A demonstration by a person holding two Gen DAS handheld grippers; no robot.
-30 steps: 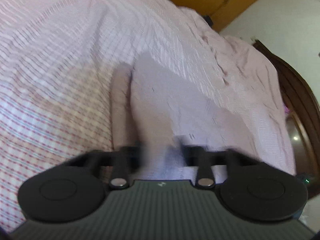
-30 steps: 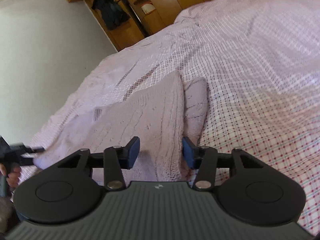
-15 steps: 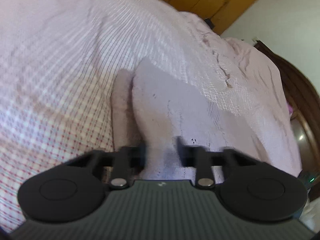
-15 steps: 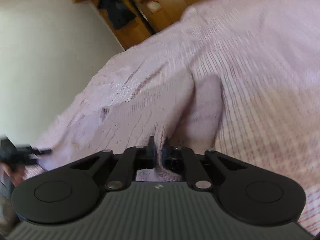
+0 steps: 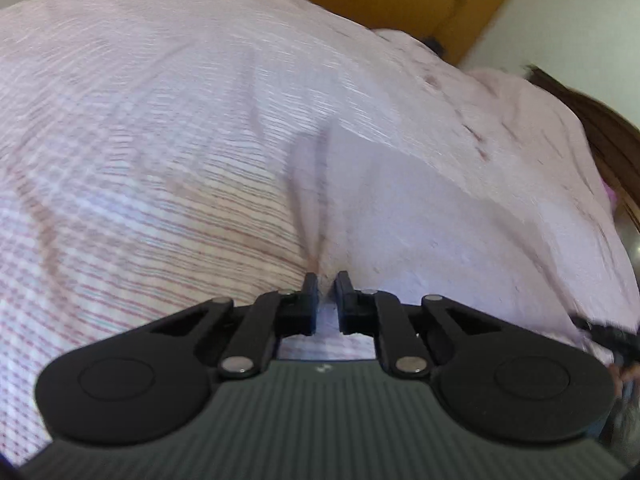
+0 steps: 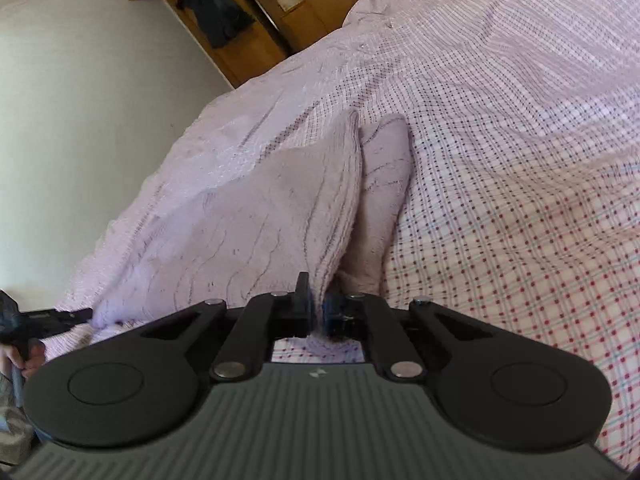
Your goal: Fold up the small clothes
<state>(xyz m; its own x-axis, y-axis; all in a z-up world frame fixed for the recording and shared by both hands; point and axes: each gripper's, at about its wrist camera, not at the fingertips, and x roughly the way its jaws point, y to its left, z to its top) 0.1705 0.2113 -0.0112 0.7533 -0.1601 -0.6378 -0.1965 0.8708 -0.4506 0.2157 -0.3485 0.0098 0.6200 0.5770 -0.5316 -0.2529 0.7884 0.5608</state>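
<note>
Left gripper (image 5: 326,294) low in the middle of the left wrist view, fingers squeezed on an edge of the small lilac knit garment (image 5: 400,216) (picture blurry, cloth bunched between them). Right gripper (image 6: 316,306) low in the middle of the right wrist view, fingers pinching another edge of the same garment (image 6: 272,216), lifted a little. Garment spread across the middle of both views, on the pink checked bed sheet (image 6: 520,160). Wooden wardrobe (image 6: 256,12) at the top, dark clothes hanging inside. Tiny pale logo mark (image 6: 319,374) on the gripper body, no letters readable.
</note>
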